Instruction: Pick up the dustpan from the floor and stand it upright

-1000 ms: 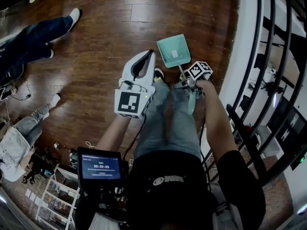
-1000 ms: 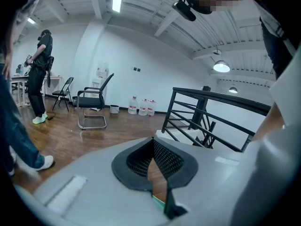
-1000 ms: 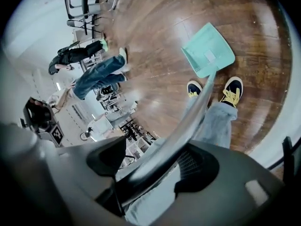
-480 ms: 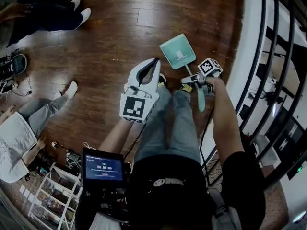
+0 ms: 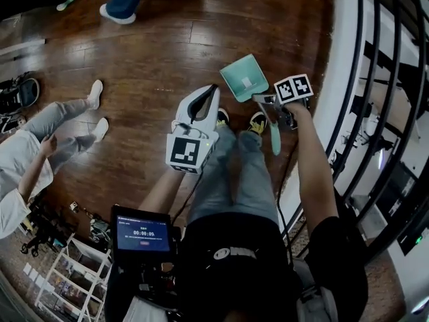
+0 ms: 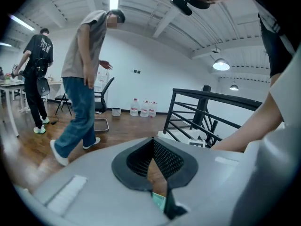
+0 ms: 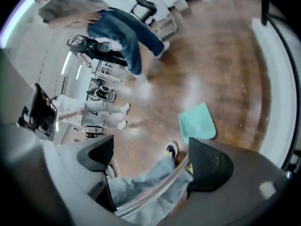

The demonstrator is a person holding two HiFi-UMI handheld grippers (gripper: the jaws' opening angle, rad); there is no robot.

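Note:
The teal dustpan [image 5: 244, 77] rests with its pan on the wooden floor just ahead of my shoes; its pale handle [image 5: 275, 134] rises back towards me. My right gripper [image 5: 272, 108] is at the handle, its jaws opening wide. In the right gripper view the pan [image 7: 197, 121] lies beyond the right gripper [image 7: 153, 161], and the handle [image 7: 150, 192] runs slantwise between the spread pads, which do not press on it. My left gripper [image 5: 203, 98] hangs over my left leg, shut and empty. A sliver of teal shows under the left gripper [image 6: 154, 149].
A black railing [image 5: 375, 79] and a white ledge [image 5: 340, 52] run along the right. A person sits on the floor at the left [image 5: 33, 146], and another's feet [image 5: 120, 9] are at the top. A person [image 6: 82, 93] walks past a chair [image 6: 104, 102].
My right gripper has rolled and moved up the picture beside the handle, and its jaws have spread. The dustpan's pan has shifted little. The people on the floor have moved about.

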